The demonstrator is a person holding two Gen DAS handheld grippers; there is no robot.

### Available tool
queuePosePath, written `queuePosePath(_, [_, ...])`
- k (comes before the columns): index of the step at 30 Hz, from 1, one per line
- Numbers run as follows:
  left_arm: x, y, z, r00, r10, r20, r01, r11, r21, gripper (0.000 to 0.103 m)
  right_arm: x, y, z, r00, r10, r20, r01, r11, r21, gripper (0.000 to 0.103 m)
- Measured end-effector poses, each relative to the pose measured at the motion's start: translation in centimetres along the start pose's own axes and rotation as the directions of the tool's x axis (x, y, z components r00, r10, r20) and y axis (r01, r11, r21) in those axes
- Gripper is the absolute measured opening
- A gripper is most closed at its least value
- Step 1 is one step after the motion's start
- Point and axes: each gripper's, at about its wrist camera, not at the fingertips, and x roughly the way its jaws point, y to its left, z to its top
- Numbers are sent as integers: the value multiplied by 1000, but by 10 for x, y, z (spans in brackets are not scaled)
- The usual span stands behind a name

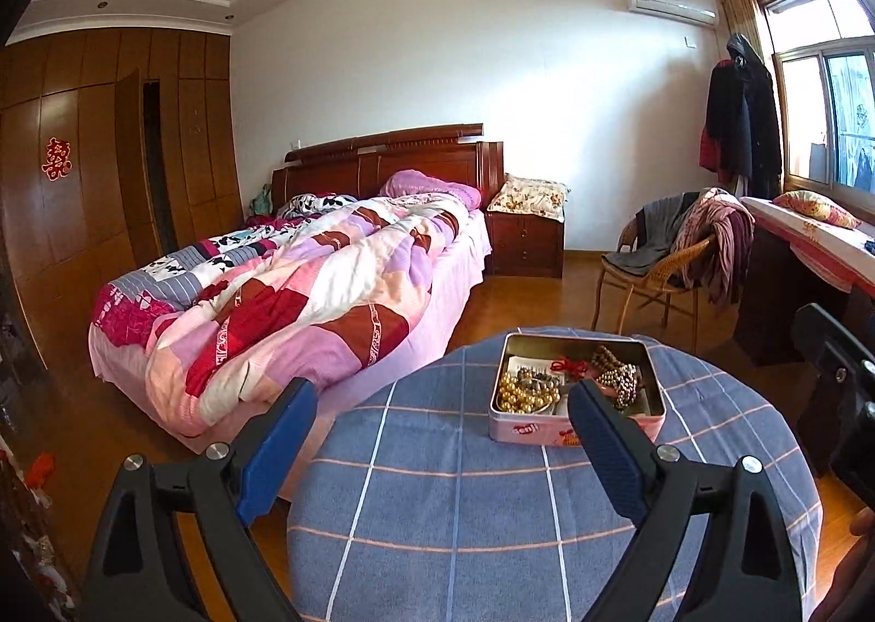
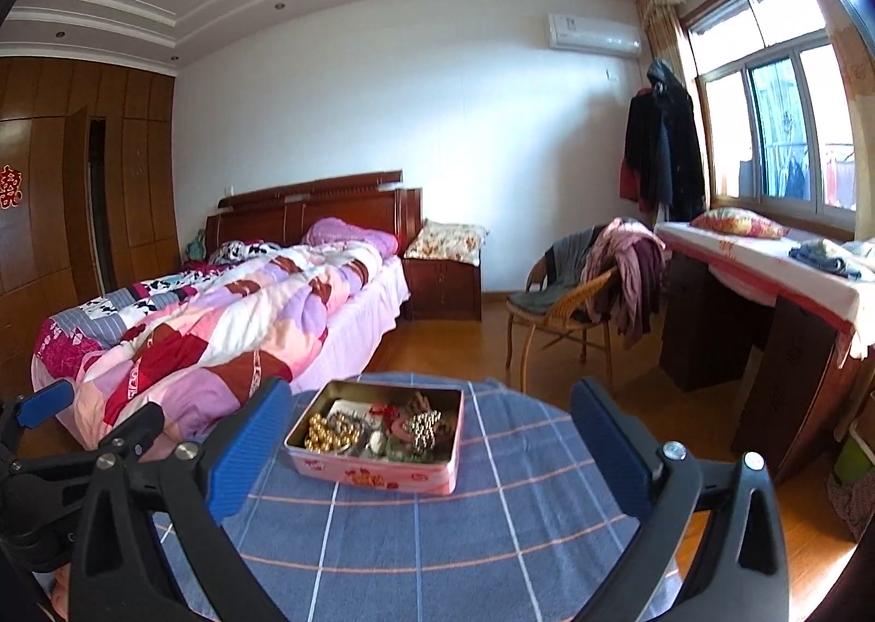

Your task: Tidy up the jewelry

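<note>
A red double-happiness sign 囍 (image 1: 57, 158) hangs on the wardrobe door (image 1: 82, 173); the tin's (image 1: 525, 428) lettering is unreadable.

Round table (image 2: 492, 540), seemingly cloth-covered, bears pink tin (image 2: 383, 477).

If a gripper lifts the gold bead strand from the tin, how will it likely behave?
The gold bead strand lies coiled in the pink tin, so it is probably floppy and would dangle. Its round, shiny beads may slip between the jaws. It touches other jewelry, so it could snag and drag pieces along.
</note>
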Motion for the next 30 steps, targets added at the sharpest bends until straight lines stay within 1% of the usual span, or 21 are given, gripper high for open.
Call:
queuePosePath(3, [-1,-1,3,1000,1,8,-1,1000,1,93,-1,4,4,999,-12,31,12,1000,-20,103])
queuePosePath(6, [0,-2,5,1000,5,17,-5,1000,4,93,2,6,6,999,-15,37,16,999,-27,103])
queuePosePath(13, [6,-5,6,1000,9,4,-9,1000,5,94,12,2,3,1000,-13,10,14,1000,-9,103])
queuePosePath(30, [19,-6,2,1000,14,-18,-14,1000,10,94,18,-4,1,1000,-18,-23,18,1000,9,103])
